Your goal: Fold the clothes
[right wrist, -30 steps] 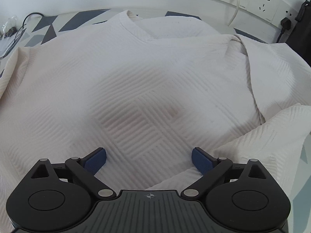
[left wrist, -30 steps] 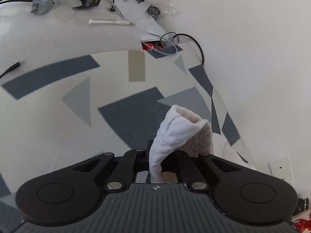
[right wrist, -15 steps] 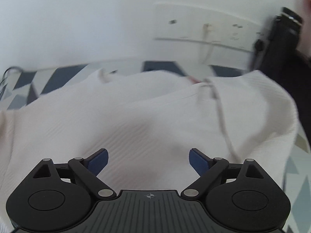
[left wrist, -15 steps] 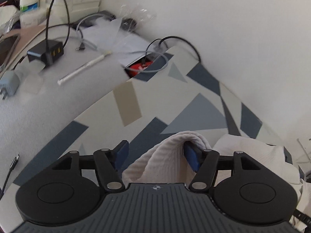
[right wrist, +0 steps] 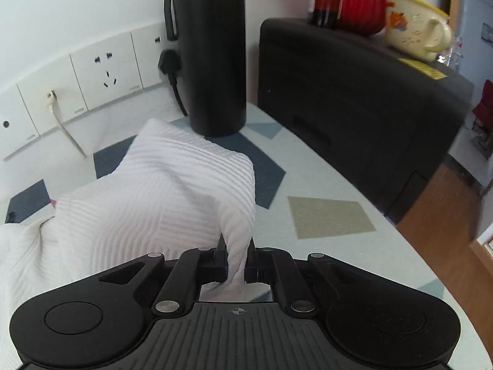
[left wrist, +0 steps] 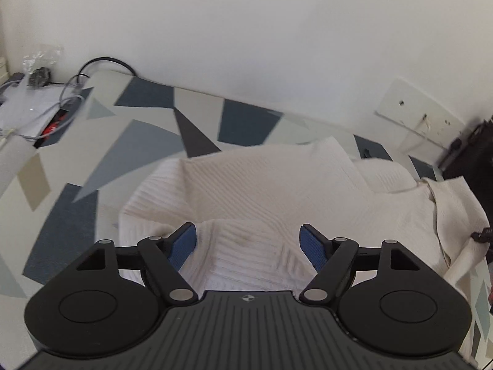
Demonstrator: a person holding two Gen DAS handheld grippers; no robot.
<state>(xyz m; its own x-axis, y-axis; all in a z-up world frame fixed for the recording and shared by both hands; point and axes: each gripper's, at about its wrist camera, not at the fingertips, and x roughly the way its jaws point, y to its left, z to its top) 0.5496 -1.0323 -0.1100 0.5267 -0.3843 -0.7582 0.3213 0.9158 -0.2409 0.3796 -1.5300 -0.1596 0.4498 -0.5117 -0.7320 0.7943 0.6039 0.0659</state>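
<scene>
A white ribbed shirt [left wrist: 277, 191] lies on the patterned tablecloth [left wrist: 138, 141], one side folded in over the body. My left gripper [left wrist: 248, 242] hovers open just above that folded part, its blue pads [left wrist: 311, 243] apart with cloth below them. In the right wrist view a sleeve of the same white shirt [right wrist: 172, 191] rises off the table in a peak. My right gripper [right wrist: 236, 263] is shut on the sleeve's edge, the fabric pinched between its fingers.
A tall black bottle [right wrist: 209, 52] stands just behind the raised sleeve, beside a black case [right wrist: 354, 92] carrying a mug and red items. Wall sockets [right wrist: 104, 74] with a plugged cable line the back. Cables and packets [left wrist: 43, 104] lie at the far left. The table edge [right wrist: 409, 246] drops away right.
My left gripper let go of the cloth, opened wide and swung right over the shirt. My right gripper swung toward the bottle and closed on the sleeve, lifting it.
</scene>
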